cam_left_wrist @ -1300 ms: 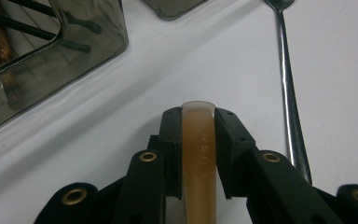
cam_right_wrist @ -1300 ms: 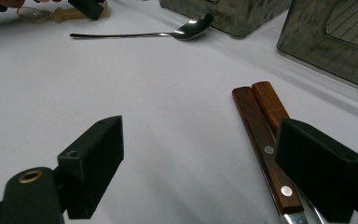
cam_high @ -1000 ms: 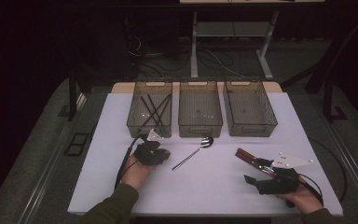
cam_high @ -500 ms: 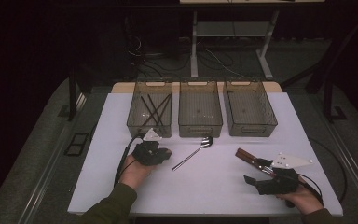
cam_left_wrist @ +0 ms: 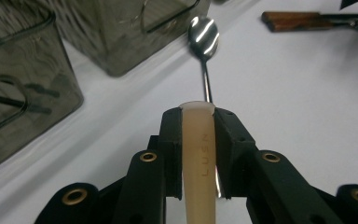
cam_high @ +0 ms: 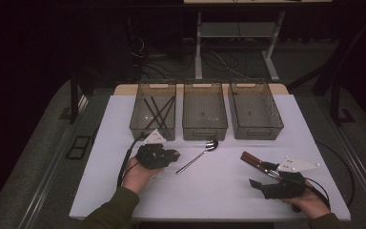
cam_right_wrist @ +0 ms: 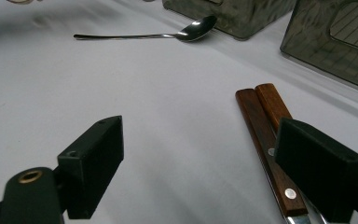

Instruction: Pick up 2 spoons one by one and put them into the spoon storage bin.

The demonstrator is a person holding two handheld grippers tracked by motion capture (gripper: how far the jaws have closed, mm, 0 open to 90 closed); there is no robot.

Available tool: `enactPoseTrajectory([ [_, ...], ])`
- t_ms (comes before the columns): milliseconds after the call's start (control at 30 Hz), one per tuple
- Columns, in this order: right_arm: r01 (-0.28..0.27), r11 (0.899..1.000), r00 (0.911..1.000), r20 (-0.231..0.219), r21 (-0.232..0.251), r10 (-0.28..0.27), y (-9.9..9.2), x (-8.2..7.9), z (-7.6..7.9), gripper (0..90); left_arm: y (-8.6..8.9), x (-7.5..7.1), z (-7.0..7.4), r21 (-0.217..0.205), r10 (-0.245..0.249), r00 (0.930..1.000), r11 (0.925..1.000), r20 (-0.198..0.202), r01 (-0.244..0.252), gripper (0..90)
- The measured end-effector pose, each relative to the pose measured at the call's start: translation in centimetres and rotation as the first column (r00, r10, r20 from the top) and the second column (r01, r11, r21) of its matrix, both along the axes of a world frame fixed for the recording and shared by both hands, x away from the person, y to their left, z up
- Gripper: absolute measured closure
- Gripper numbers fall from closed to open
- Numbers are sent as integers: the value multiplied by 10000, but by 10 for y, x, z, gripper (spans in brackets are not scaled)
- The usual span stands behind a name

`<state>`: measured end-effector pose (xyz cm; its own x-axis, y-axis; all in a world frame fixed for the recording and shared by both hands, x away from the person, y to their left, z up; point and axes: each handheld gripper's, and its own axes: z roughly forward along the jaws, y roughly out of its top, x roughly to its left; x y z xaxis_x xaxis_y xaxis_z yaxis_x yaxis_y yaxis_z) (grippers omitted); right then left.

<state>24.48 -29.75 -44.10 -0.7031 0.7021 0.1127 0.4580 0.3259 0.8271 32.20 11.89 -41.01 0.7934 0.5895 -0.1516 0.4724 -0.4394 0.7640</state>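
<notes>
**Spoon between the hands on a white table**

White covering spreads over the table [cam_high: 209, 191], with dark floor and cables beyond its far edge. Along the far side stand three smoky plastic bins: the left bin [cam_high: 153, 112] holds several thin dark sticks, while the middle bin [cam_high: 205, 112] and the right bin [cam_high: 255, 110] look bare inside.

Just in front of the middle bin lies the spoon [cam_high: 198, 157], its bowl toward the bins and its handle slanting nearer and to the left. The left gripper [cam_high: 171, 156] sits at the handle's near end. In the left gripper view its jaws stand close together with a pale pad between them, and the spoon's handle [cam_left_wrist: 207, 86] runs out from their tips; a bright sliver of it shows beside the pad, but whether the pads press on it I cannot tell.

Near the right edge, the right gripper [cam_high: 259, 185] rests with its jaws spread wide and holding nothing. Two wooden-handled utensils [cam_right_wrist: 265, 140] lie side by side on the table, just inside its right-hand jaw.
</notes>
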Motion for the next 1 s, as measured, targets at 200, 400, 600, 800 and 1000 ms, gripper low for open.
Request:
enactPoseTrajectory([
  [200, 21, 10000, 10000, -1, -46, -21, 0, 1, 0, 155, -4, 3, 7, -263, -282, 9995, 9992, 102, 285, 737],
  [400, 28, 10000, 10000, -3, -48, -28, 0, 0, 0, 155, -14, 9, 14, -466, -523, 9984, 9975, 238, 533, 737],
  [600, 21, 10000, 10000, -20, -28, -21, 1, 0, 0, 155, -23, 16, 22, -836, -635, 9973, 9943, 376, 665, 736],
  [800, 42, 10000, 10000, -2, -13, -42, 0, 1, -1, 155, -28, 25, 27, -1219, -607, 9973, 9904, 424, 655, 736],
  [1000, 49, 10000, 10000, -60, -8, -49, 1, 0, 0, 155, -34, 35, 34, -1448, -521, 9971, 9877, 562, 598, 736],
])
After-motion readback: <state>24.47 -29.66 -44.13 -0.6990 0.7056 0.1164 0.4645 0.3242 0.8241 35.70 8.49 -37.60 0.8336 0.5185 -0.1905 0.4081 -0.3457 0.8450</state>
